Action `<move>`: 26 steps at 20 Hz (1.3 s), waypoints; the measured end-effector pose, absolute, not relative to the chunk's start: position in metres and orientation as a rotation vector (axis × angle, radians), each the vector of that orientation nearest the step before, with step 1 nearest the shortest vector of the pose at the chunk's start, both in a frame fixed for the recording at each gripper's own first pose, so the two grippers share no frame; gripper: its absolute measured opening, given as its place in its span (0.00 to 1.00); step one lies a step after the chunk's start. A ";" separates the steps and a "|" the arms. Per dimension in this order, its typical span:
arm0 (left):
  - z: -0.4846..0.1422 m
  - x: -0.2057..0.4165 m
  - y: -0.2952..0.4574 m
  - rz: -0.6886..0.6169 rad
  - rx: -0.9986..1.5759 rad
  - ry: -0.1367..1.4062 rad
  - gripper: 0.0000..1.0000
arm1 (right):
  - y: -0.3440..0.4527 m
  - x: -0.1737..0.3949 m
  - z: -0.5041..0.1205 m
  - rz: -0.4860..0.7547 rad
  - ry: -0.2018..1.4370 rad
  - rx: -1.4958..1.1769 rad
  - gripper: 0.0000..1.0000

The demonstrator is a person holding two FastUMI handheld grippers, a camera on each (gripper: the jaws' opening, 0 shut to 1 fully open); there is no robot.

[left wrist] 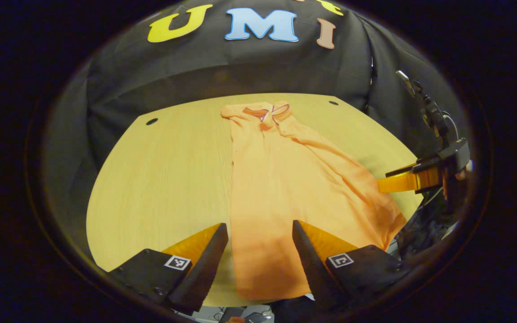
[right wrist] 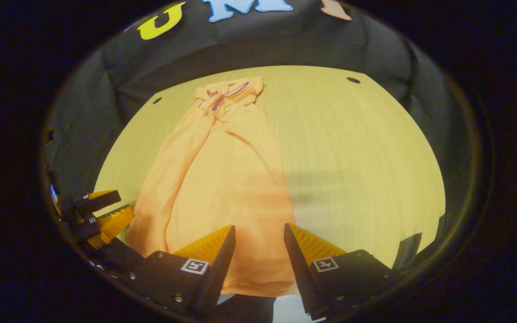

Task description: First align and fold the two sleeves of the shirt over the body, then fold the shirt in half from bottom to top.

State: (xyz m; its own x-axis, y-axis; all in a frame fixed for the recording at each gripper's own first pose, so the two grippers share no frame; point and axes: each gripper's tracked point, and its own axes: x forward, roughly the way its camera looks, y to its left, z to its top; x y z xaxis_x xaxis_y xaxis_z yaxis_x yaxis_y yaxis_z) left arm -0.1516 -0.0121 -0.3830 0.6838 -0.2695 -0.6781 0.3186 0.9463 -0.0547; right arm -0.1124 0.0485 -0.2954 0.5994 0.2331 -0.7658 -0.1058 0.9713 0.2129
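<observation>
An orange shirt (left wrist: pixel 285 179) lies lengthwise on the wooden table (left wrist: pixel 159 170), collar at the far end, hem at the near edge. Both sleeves are folded in over the body, leaving a long narrow shape. My left gripper (left wrist: pixel 260 229) hovers open above the hem's left part, nothing between its fingers. The right gripper (left wrist: pixel 382 179) shows at the shirt's right edge in the left gripper view. In the right gripper view the same shirt (right wrist: pixel 222 179) stretches away, and my right gripper (right wrist: pixel 258 231) is open over the hem's right part. The left gripper (right wrist: pixel 119 206) appears at the far left there.
Bare table (right wrist: pixel 357 170) spreads to the right of the shirt in the right gripper view and to its left in the left gripper view. Small dark holes (left wrist: pixel 151 121) mark the table's far corners. Black cloth hangs behind the table.
</observation>
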 end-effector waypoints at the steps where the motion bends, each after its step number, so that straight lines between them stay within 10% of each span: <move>1: -0.391 -0.161 -0.010 -0.332 0.096 0.762 0.96 | 0.046 -0.121 -0.302 0.196 0.925 0.134 0.76; 13: -0.435 -0.180 -0.015 -0.310 0.128 0.844 0.97 | 0.046 -0.144 -0.334 0.208 0.952 -0.064 0.93; 17: -0.437 -0.174 -0.031 -0.357 0.161 0.819 0.61 | 0.047 -0.143 -0.334 0.223 0.929 -0.069 0.92; 20: -0.438 -0.171 -0.032 -0.356 0.160 0.818 0.17 | 0.056 -0.141 -0.332 0.252 0.885 -0.055 0.39; 22: -0.436 -0.170 -0.032 -0.353 0.147 0.818 0.13 | 0.062 -0.142 -0.334 0.257 0.890 -0.056 0.15; 26: -0.435 -0.168 -0.033 -0.354 0.149 0.832 0.06 | 0.060 -0.141 -0.334 0.245 0.928 -0.056 0.06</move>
State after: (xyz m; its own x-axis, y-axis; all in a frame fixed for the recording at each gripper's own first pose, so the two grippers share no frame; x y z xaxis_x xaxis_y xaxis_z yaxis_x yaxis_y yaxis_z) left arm -0.1683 -0.0326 -0.4352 0.6187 -0.2488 -0.7452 0.3644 0.9312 -0.0084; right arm -0.1408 0.0605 -0.3335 0.5739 0.1850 -0.7977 -0.2332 0.9707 0.0573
